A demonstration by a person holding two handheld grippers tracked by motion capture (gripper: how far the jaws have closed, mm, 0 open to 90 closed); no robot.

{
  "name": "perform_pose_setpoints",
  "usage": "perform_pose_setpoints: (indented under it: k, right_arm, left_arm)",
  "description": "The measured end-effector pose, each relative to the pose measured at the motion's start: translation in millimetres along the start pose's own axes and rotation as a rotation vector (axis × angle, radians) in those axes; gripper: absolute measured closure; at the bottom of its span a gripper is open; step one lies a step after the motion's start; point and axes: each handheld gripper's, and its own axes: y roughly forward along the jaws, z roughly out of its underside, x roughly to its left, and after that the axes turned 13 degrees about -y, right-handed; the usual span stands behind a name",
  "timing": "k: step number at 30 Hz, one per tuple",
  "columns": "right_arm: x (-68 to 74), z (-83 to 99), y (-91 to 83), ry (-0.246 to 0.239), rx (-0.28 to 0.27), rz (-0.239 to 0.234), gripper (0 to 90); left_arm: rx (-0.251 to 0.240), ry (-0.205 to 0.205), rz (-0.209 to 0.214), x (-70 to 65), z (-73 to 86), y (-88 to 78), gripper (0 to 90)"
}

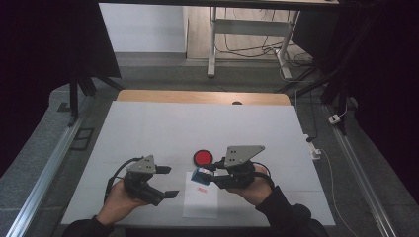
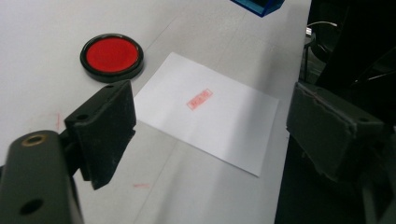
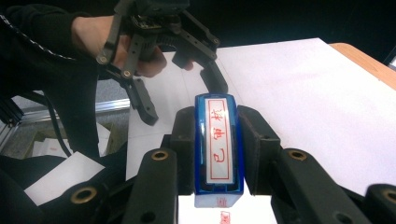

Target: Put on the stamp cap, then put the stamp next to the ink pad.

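Observation:
A blue stamp (image 3: 218, 144) with red characters on its label is clamped between the jaws of my right gripper (image 1: 206, 174), held just above a white sheet of paper (image 1: 200, 197). The stamp (image 1: 200, 175) hangs over the sheet's upper part, and its corner (image 2: 259, 5) shows at the top of the left gripper view. A small red rectangular imprint (image 2: 200, 99) marks the paper (image 2: 210, 112). A round black-rimmed red ink pad (image 1: 202, 158) lies on the table beyond the sheet. My left gripper (image 1: 168, 181) stands open to the left of the paper with nothing between its fingers.
The white tabletop (image 1: 163, 128) stretches far beyond the pad, with a wooden edge (image 1: 202, 97) at the back. Faint red marks (image 2: 140, 185) dot the table near the left gripper. Metal rails (image 1: 44, 173) and cables run along the floor on both sides.

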Motion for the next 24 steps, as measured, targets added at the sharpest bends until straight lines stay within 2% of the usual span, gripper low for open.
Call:
perform_pose_setpoints:
  k: [3,18,24]
  right_arm:
    - [0.3,0.0,0.0,0.0,0.006,0.003,69.6]
    - [-0.9,3.4,-1.5,0.017,0.04,0.027,69.6]
    - [-2.3,5.2,-3.3,0.026,0.054,0.044,69.6]
  left_arm:
    - [-0.001,-0.02,-0.032,-1.6,4.1,-4.7,13.2]
    - [-0.031,-0.107,-0.105,-0.7,31.4,-27.9,8.1]
    - [-0.035,-0.126,-0.158,-0.7,37.5,-32.8,5.1]
